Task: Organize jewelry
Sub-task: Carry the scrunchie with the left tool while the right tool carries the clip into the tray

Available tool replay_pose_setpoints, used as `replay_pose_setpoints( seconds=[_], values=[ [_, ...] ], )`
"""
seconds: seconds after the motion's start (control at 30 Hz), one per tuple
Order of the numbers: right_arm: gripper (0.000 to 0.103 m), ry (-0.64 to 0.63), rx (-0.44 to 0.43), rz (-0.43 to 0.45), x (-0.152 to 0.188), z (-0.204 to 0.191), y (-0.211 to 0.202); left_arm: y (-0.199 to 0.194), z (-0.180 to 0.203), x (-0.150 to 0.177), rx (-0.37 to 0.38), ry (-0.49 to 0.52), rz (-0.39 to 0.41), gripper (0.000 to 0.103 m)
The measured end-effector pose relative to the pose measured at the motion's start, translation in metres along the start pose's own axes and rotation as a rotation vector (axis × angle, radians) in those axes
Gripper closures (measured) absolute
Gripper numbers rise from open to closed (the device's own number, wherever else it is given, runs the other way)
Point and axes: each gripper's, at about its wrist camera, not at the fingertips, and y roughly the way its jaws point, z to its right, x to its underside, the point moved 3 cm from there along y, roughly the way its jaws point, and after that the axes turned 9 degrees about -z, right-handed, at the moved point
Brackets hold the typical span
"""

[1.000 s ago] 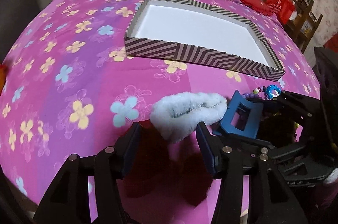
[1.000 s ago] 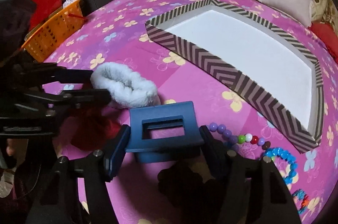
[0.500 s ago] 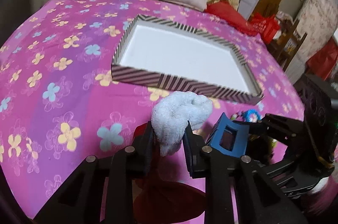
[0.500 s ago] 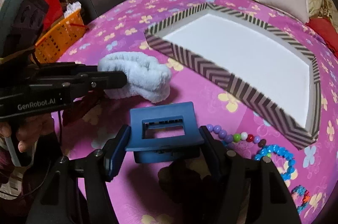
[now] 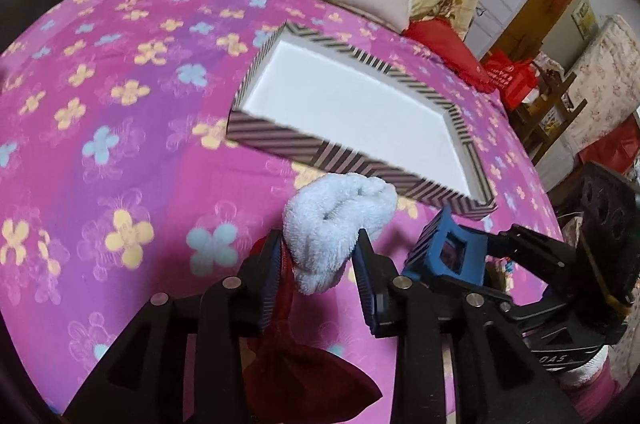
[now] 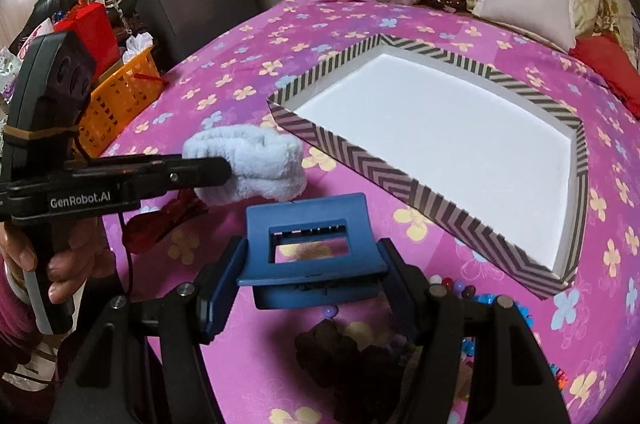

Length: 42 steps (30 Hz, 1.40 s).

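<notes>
My left gripper [image 5: 318, 256] is shut on a fluffy pale-blue headband [image 5: 336, 216] and holds it above the pink flowered bedspread, just short of the striped tray [image 5: 360, 160]. The headband also shows in the right wrist view [image 6: 256, 164]. My right gripper [image 6: 312, 272] is shut on a blue hair claw clip [image 6: 308, 244], lifted off the bed; the clip also shows in the left wrist view [image 5: 448, 252]. The striped tray [image 6: 384, 176] has a white, empty inside. A dark red bow [image 5: 304, 372] lies under the left gripper.
Bead bracelets [image 6: 460, 290] and a dark scrunchie [image 6: 352, 356] lie on the bedspread below the right gripper. An orange basket [image 6: 116, 96] stands off the bed's left side. Pillows [image 6: 524, 4] and bags lie at the far end.
The left gripper closed on the headband and lifted it toward the tray. The right gripper kept its hold on the blue clip and rose off the bed.
</notes>
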Motion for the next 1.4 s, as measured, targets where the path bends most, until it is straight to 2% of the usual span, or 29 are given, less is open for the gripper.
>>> replay_pose_setpoints(
  seconds=[0.17, 0.27, 0.33, 0.4, 0.57, 0.7, 0.77, 0.87, 0.97, 1.13, 1.17, 1.2, 1.23, 1.27, 1.4],
  values=[
    [0.034, 0.002, 0.002, -0.001, 0.003, 0.000, 0.002, 0.002, 0.000, 0.000, 0.047, -0.013, -0.016, 0.068],
    [0.034, 0.010, 0.000, 0.006, 0.002, 0.001, 0.001, 0.003, 0.002, 0.000, 0.035, -0.002, -0.027, 0.067],
    [0.034, 0.016, -0.002, 0.008, 0.002, 0.002, 0.000, 0.005, 0.002, 0.000, 0.053, -0.015, -0.048, 0.059],
    [0.034, 0.016, 0.000, 0.005, 0.002, 0.002, 0.000, 0.003, 0.001, -0.001, 0.079, -0.032, -0.043, 0.057],
    [0.034, 0.016, 0.001, -0.001, 0.003, 0.001, 0.000, 0.002, 0.003, -0.002, 0.045, -0.021, -0.036, 0.057],
    [0.034, 0.016, 0.006, -0.004, 0.005, 0.002, 0.000, 0.002, 0.011, -0.004, -0.014, 0.037, -0.032, 0.055],
    [0.034, 0.021, 0.008, -0.009, 0.007, 0.004, 0.000, -0.003, 0.019, -0.008, -0.054, 0.094, -0.010, 0.052],
    [0.034, 0.025, 0.005, -0.012, 0.010, 0.005, -0.001, -0.011, 0.030, -0.013, -0.075, 0.180, 0.008, 0.045],
    [0.034, 0.028, 0.007, -0.010, 0.011, 0.007, -0.002, -0.001, 0.038, -0.014, -0.099, 0.264, -0.062, 0.043],
    [0.034, 0.040, 0.011, -0.015, 0.014, 0.012, -0.001, 0.017, 0.040, -0.010, -0.135, 0.317, -0.121, 0.043],
    [0.034, 0.041, 0.013, -0.017, 0.015, 0.012, -0.001, 0.019, 0.041, -0.010, -0.131, 0.322, -0.124, 0.043],
    [0.034, 0.040, 0.014, -0.019, 0.015, 0.013, 0.000, 0.022, 0.043, -0.010, -0.129, 0.328, -0.130, 0.052],
    [0.034, 0.036, 0.018, -0.024, 0.015, 0.014, 0.001, 0.026, 0.045, -0.012, -0.142, 0.335, -0.137, 0.070],
    [0.035, 0.032, 0.025, -0.028, 0.015, 0.013, 0.002, 0.028, 0.046, -0.012, -0.150, 0.337, -0.140, 0.075],
    [0.035, 0.021, 0.052, -0.020, 0.014, 0.013, 0.001, 0.025, 0.046, -0.021, -0.103, 0.300, -0.128, 0.081]
  ],
)
